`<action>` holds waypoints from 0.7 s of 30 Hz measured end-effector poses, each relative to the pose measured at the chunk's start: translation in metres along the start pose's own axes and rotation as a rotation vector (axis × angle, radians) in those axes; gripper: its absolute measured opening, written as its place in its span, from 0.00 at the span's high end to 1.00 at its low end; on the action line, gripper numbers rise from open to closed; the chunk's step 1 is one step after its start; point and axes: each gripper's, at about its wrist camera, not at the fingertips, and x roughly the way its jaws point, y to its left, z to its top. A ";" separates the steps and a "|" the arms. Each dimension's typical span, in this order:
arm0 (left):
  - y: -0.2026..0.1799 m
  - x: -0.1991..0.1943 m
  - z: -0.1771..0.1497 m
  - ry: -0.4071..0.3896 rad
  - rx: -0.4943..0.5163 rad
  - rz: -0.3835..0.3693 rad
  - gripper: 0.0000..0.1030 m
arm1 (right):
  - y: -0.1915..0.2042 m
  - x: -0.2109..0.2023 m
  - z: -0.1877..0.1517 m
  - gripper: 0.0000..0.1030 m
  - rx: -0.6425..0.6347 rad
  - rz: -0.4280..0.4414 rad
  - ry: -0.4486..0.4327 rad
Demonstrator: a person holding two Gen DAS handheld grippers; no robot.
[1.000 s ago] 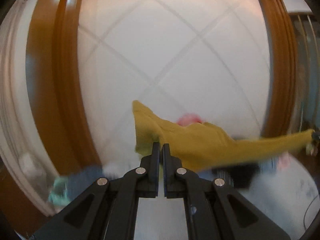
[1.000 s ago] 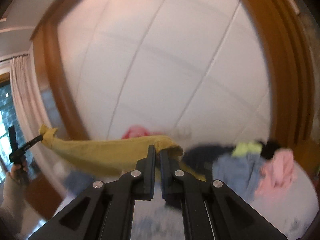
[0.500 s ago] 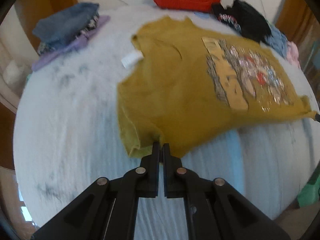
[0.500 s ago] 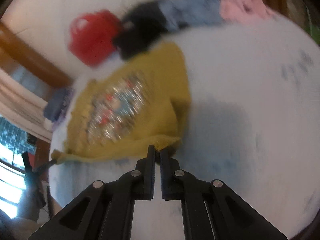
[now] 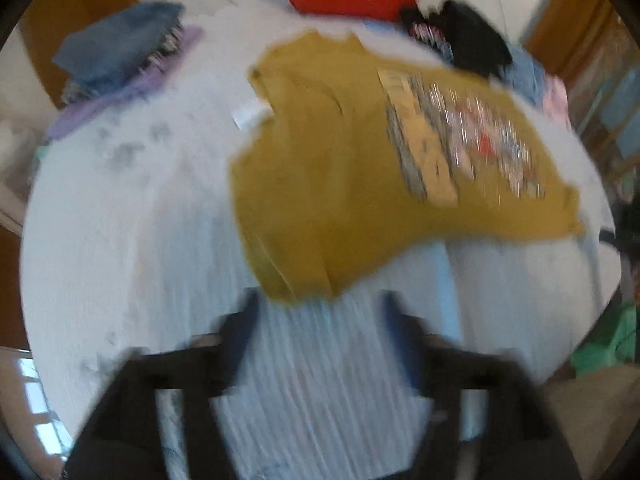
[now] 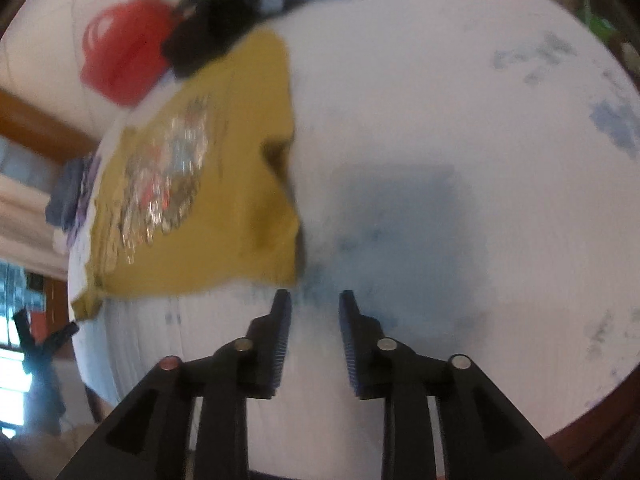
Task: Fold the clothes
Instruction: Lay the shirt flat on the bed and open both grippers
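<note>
Left wrist view: the yellow shirt [image 5: 340, 168] lies flat on the white tabletop [image 5: 120, 240], print side up. The left gripper [image 5: 316, 312] has its jaws spread wide, just short of the shirt's near edge. Bare cloth lies to the left.

Right wrist view: the right gripper [image 6: 314, 312] has its jaws spread, beside the shirt's [image 6: 208, 184] near corner. Lots of bare tabletop [image 6: 460, 140] lies to the right.
</note>
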 end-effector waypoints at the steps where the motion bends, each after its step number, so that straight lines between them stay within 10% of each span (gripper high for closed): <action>1: 0.004 -0.004 0.006 -0.028 -0.013 0.005 0.21 | -0.002 -0.005 0.001 0.65 0.006 -0.009 -0.014; 21: 0.003 0.074 0.037 0.049 -0.065 -0.026 0.21 | 0.024 0.045 0.009 0.57 0.057 -0.039 0.048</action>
